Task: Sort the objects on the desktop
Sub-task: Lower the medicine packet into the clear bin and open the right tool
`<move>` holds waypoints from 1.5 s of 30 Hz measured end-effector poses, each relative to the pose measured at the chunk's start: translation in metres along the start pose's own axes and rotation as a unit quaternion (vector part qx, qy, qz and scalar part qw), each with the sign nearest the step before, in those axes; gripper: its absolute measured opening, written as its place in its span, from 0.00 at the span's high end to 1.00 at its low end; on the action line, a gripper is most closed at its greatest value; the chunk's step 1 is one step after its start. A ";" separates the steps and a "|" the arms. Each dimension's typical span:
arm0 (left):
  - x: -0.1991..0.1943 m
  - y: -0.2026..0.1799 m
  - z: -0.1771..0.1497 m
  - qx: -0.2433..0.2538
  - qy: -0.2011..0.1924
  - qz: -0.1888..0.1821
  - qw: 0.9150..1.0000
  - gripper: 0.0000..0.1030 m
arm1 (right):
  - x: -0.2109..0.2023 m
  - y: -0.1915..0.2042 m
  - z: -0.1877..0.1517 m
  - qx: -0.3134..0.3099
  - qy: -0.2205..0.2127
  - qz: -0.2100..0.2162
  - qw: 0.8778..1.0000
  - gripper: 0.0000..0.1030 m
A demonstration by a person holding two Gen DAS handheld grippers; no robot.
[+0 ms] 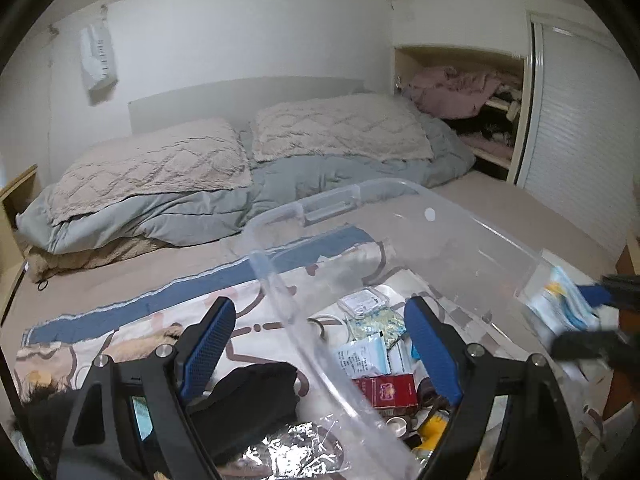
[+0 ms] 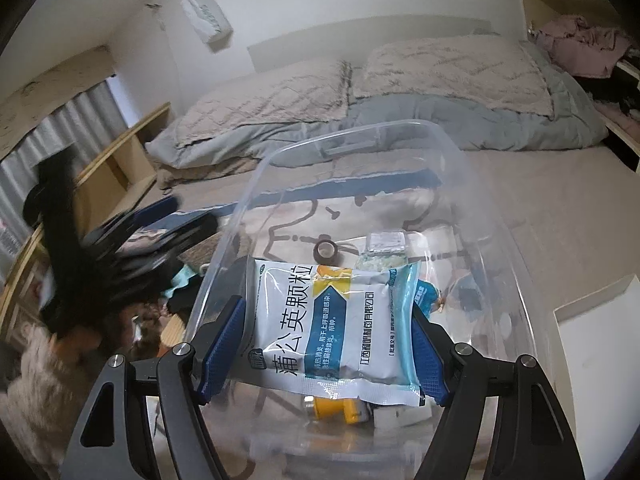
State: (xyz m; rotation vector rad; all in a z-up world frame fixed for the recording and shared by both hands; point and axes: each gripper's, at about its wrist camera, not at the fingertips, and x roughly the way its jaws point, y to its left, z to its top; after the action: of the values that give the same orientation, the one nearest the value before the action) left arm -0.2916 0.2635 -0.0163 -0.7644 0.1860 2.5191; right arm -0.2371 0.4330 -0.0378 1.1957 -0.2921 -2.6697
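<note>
My right gripper (image 2: 326, 312) is shut on a white and blue medicine sachet (image 2: 340, 332) and holds it flat above the inside of a clear plastic bin (image 2: 492, 208). In the left wrist view that sachet (image 1: 558, 304) and the right gripper (image 1: 588, 318) hover at the bin's right rim (image 1: 500, 240). My left gripper (image 1: 320, 340) is open and holds nothing. It straddles the bin's left wall, with one finger outside and one inside. In the right wrist view it is a dark blur (image 2: 160, 220) left of the bin.
In the bin lie a red box (image 1: 394, 390), more sachets (image 1: 362, 356), a small clear case (image 2: 386, 242), a tape roll (image 2: 326, 250) and a yellow item (image 2: 340, 410). A black pouch (image 1: 248, 396) and crumpled foil (image 1: 288, 452) lie outside, on a patterned cloth (image 1: 132, 332) over the bed.
</note>
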 end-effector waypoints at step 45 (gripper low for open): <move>-0.006 0.044 -0.034 -0.031 -0.001 -0.005 1.000 0.16 | 0.154 -0.030 0.098 0.156 0.089 -0.072 0.981 0.00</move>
State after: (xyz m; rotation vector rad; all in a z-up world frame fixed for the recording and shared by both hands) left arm -0.2927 0.2133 -0.0424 -0.7844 0.1036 2.5258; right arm -0.4142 0.4316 -0.0909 1.5918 -0.6364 -2.6823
